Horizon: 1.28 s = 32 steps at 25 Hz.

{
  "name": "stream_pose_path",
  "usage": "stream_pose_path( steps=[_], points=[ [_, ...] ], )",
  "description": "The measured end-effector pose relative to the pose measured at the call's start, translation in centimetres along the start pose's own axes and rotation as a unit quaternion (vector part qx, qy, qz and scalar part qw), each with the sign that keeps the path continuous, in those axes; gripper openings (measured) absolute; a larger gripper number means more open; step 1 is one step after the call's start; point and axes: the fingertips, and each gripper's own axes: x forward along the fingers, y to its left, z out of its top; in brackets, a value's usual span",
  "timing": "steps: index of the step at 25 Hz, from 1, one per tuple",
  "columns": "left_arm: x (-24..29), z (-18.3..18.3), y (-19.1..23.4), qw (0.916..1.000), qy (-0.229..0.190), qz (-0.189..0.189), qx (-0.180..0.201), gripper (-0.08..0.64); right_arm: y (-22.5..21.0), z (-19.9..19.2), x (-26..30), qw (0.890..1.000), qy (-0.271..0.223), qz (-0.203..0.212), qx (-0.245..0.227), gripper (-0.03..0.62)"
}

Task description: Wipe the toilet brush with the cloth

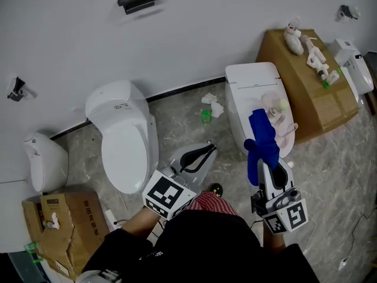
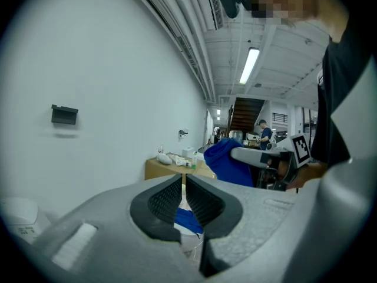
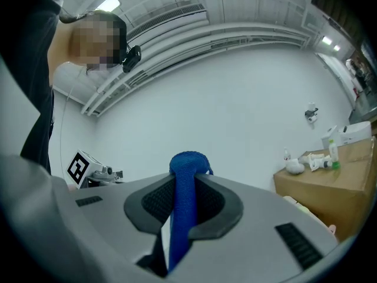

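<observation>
While right claw (image 1: 263, 165) grips blue cloth (image 1: 262, 139) over square toilet (image 1: 252, 80) | left claw (image 1: 198, 155) jaws together | toilet brush unseen: keep cloth bunched, wipe handle-to-bristles.

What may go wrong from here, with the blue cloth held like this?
The right gripper pinches only a narrow fold of the blue cloth, so it may slip out under rubbing. The left gripper is shut on nothing, so whatever gets wiped is unsteadied and could be pushed away.
</observation>
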Motion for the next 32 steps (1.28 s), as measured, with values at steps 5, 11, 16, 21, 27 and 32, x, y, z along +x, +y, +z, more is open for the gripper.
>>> stream_pose_path(
  steps=[5, 11, 16, 21, 27, 32],
  points=[
    [-0.2, -0.3, 0.9, 1.0000, 0.005, 0.005, 0.002, 0.005, 0.1, -0.7, 0.7, 1.000, 0.004, 0.001, 0.006, 0.064],
    [-0.5, -0.3, 2.4, 0.9997, 0.017, -0.003, 0.017, 0.005, 1.1, -1.6, 2.6, 1.000, 0.006, 0.001, 0.019, 0.064],
    [0.0, -0.5, 4.6, 0.9996, 0.025, 0.005, 0.009, 0.005, 0.9, -2.2, 4.3, 1.000, 0.011, -0.004, 0.023, 0.064],
    [0.9, -1.7, 6.1, 0.9992, 0.039, -0.002, -0.003, 0.005, 0.4, -3.7, 5.3, 0.999, 0.022, -0.014, 0.027, 0.064],
    [2.2, -4.2, 8.2, 0.9979, 0.063, -0.005, -0.018, 0.005, -1.1, -6.3, 6.4, 0.998, 0.042, -0.030, 0.025, 0.064],
    [3.8, -6.5, 9.1, 0.9962, 0.084, -0.014, -0.018, 0.005, -2.4, -8.7, 6.7, 0.997, 0.056, -0.042, 0.030, 0.064]
  ],
)
